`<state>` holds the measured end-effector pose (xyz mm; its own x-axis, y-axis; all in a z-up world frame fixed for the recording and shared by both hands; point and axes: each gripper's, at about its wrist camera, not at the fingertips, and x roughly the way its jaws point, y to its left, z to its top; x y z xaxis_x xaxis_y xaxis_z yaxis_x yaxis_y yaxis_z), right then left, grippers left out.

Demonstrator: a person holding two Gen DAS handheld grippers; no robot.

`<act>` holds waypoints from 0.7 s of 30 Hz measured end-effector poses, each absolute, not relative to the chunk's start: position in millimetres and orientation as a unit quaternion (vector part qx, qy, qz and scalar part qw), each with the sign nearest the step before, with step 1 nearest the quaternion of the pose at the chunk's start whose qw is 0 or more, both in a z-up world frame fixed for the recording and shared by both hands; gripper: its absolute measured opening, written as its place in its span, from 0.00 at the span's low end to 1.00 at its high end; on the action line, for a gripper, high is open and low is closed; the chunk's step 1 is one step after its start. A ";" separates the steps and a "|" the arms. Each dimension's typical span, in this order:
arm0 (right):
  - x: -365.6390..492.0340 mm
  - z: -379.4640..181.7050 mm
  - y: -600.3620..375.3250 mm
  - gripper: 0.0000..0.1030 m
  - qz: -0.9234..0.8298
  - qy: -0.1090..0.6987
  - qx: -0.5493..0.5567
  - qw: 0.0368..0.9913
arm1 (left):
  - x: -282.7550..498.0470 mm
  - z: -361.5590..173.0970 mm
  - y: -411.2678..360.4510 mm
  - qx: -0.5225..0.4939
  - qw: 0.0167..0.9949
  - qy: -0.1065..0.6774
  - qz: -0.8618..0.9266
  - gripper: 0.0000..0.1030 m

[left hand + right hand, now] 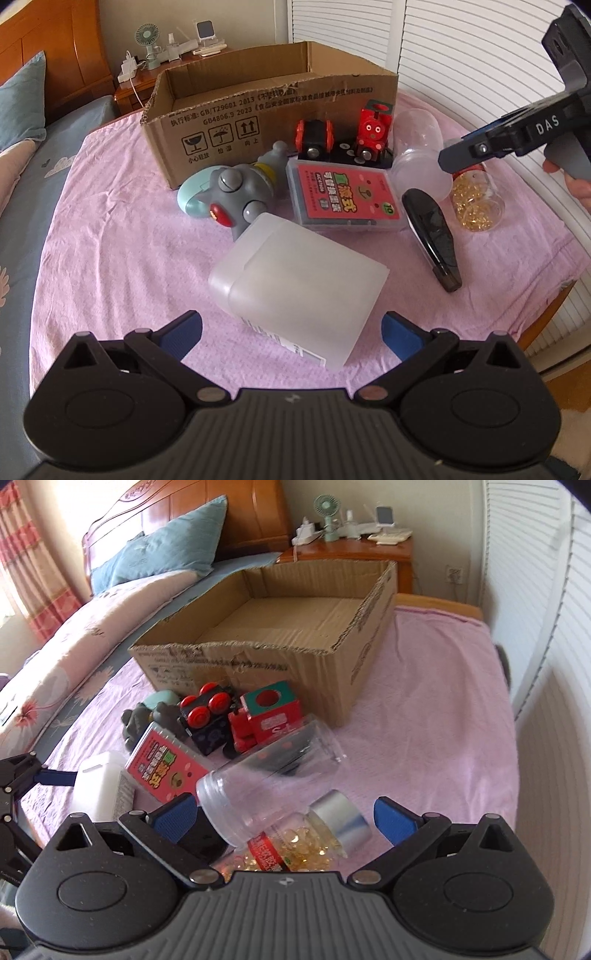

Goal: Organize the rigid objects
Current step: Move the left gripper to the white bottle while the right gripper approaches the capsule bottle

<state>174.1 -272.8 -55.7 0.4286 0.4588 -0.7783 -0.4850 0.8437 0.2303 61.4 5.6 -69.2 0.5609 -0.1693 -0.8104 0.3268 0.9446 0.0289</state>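
Left wrist | frosted box (pixel 299 295) between spread fingers (pixel 184 330) | right fingers (pixel 175 818) apart

Bedroom, pretty sunny. Ahead of the jaws and off to the left there's a bed with a carved wooden headboard (pixel 207 513) and a blue pillow (pixel 166 546) leaning on it. A wooden nightstand (pixel 351 550) stands straight ahead past the pink cloth (pixel 424 716), holding a little green desk fan (pixel 327 507) (plus chargers and small gadgets). White louvered doors (pixel 461 48) run along the right. Checked red curtains (pixel 33 554) hang far left, daylight behind them.
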 end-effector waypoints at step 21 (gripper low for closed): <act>100.4 -57.2 -256.8 1.00 0.210 0.477 -0.074 0.850 | 68.9 -65.9 0.5 0.164 0.869 0.428 -0.187 0.99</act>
<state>100.4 -256.8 -57.2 0.4567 0.2865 -0.8422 -0.4285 0.9005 0.0740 68.9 0.5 -65.9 0.5636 -0.1850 -0.8051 0.4656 0.8762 0.1245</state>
